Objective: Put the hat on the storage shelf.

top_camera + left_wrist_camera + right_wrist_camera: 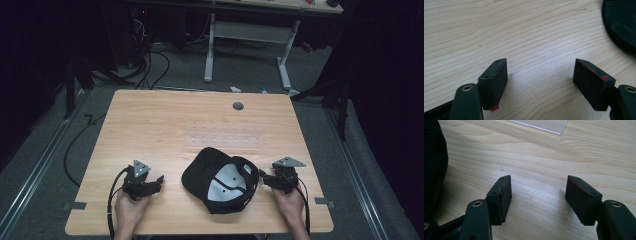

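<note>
A black cap [221, 181] lay upside down, it seemed, near the front of the desk [150, 125]. The left hand-held gripper [159, 181] rested well left of it, jaws wide and empty. The right hand-held gripper [263, 178], also wide and empty, sat just beside its right edge.

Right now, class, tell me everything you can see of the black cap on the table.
The black cap lies upside down on the wooden table, near its front edge, so its opening faces up. Its lining looks pale grey or white with small dark marks, and the outside looks like dark fabric. Its brim points to the far left. It sits between the left gripper and right gripper, both open; neither grips it.
</note>
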A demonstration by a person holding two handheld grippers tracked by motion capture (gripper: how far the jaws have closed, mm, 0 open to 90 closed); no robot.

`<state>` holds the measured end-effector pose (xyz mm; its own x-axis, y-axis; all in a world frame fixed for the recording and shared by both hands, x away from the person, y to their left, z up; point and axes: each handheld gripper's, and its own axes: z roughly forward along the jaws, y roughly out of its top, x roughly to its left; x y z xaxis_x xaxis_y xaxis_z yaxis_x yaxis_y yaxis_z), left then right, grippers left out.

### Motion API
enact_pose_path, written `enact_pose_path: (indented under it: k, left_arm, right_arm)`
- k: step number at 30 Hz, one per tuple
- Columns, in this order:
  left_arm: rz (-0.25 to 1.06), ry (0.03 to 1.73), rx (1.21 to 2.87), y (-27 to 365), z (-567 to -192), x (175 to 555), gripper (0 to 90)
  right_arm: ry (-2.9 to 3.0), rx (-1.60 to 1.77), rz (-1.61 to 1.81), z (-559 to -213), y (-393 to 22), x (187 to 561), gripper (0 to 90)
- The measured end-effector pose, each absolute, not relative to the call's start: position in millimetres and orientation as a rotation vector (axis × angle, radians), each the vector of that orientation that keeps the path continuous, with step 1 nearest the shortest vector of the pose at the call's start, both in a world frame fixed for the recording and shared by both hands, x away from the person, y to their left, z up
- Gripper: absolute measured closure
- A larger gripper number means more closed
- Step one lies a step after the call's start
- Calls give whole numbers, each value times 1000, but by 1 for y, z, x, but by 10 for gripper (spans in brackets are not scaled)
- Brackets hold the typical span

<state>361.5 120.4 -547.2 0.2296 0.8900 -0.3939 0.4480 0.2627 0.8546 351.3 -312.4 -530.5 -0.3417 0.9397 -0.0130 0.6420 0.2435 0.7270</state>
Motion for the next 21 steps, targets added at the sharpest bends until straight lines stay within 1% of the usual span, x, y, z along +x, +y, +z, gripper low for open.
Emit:
enact_pose_path:
  k: [10,21]
  left_arm:
    - [489,1397,1357,120,-547,362,279]
    - [488,1399,1357,120,-547,362,278]
  right_arm:
    - [2071,1443,880,-530,-312,351,383]
    - [2060,1462,897,-529,-316,351,436]
